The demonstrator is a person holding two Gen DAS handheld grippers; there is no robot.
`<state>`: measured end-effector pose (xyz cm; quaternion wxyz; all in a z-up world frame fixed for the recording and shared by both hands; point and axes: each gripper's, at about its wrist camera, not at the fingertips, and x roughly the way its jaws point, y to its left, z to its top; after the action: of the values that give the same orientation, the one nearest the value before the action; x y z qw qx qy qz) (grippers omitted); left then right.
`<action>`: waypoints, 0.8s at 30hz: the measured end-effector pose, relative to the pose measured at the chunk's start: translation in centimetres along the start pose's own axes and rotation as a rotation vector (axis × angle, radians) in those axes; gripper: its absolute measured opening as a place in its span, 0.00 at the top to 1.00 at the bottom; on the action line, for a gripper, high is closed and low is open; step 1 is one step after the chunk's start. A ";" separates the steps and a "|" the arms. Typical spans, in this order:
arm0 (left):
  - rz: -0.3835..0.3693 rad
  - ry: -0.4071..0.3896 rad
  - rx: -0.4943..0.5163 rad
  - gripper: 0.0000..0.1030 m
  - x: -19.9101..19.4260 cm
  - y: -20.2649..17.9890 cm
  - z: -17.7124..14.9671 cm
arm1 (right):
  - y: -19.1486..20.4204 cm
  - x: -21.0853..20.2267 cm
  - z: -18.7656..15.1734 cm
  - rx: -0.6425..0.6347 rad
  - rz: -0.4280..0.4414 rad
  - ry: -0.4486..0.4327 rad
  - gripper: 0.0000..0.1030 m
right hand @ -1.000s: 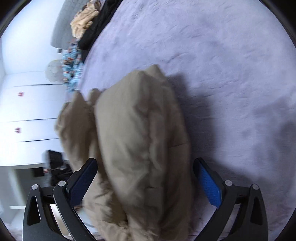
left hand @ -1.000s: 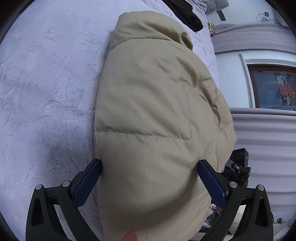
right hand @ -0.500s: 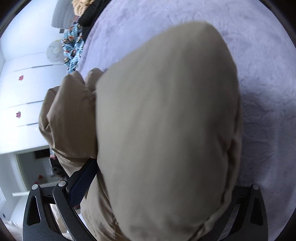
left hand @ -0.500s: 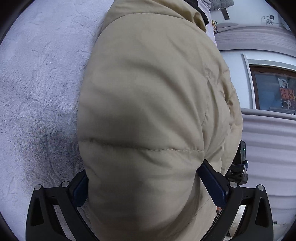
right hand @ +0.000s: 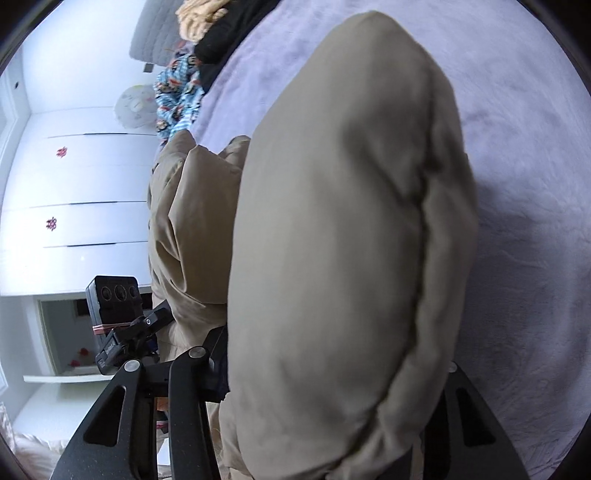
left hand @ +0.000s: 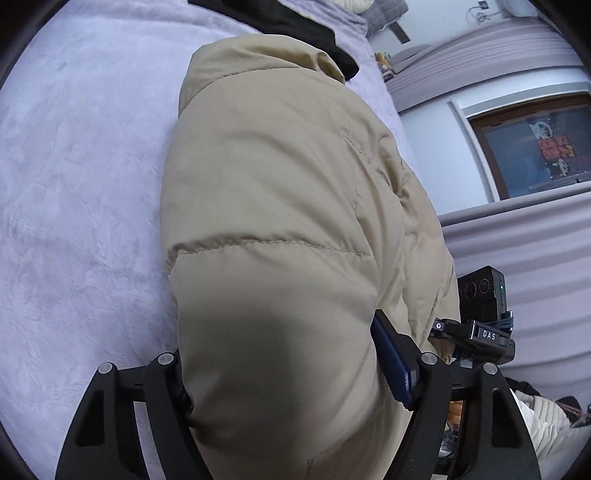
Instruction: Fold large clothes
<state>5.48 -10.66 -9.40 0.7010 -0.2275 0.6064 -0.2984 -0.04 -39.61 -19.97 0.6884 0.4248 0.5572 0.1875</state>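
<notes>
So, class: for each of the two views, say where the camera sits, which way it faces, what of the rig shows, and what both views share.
Left wrist view: sits behind the left tongs, facing down along them at the puffy beige padded jacket on the lilac plush blanket; the tongs are closing around the jacket.
Right wrist view: behind the right tongs, closing too, jacket between them.
Shared: jacket, blanket, and each shows the other tongs' camera.

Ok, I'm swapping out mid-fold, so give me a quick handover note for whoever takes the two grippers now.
Left gripper: closing, puffy beige jacket bulging between its fingers.
Right gripper: closing on another bulge of the same jacket.
Jacket lies bunched on the lilac blanket, near the bed's edge; a black garment lies beyond its collar.
Done: both ends gathered.
Left: lift, fold over, flatten. How neat the fold is cannot be told yet.
</notes>
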 end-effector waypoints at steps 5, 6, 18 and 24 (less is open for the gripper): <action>-0.004 -0.036 0.021 0.24 -4.8 3.0 2.7 | 4.5 2.4 -0.5 -0.046 0.010 -0.046 0.50; 0.001 -0.040 0.026 0.24 -5.7 3.8 3.0 | 5.5 3.3 -0.7 -0.054 0.011 -0.053 0.50; 0.148 -0.112 -0.011 0.24 -14.0 17.8 9.7 | 15.4 18.7 1.1 -0.123 0.030 -0.043 0.50; 0.157 -0.082 -0.111 0.19 -11.0 22.7 9.8 | 14.1 22.5 2.6 -0.074 -0.068 -0.036 0.50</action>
<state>17.46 12.87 -15.42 0.7329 -0.2299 0.6087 -0.1988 12.32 -16.06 -22.42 0.7194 0.3833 0.5517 0.1768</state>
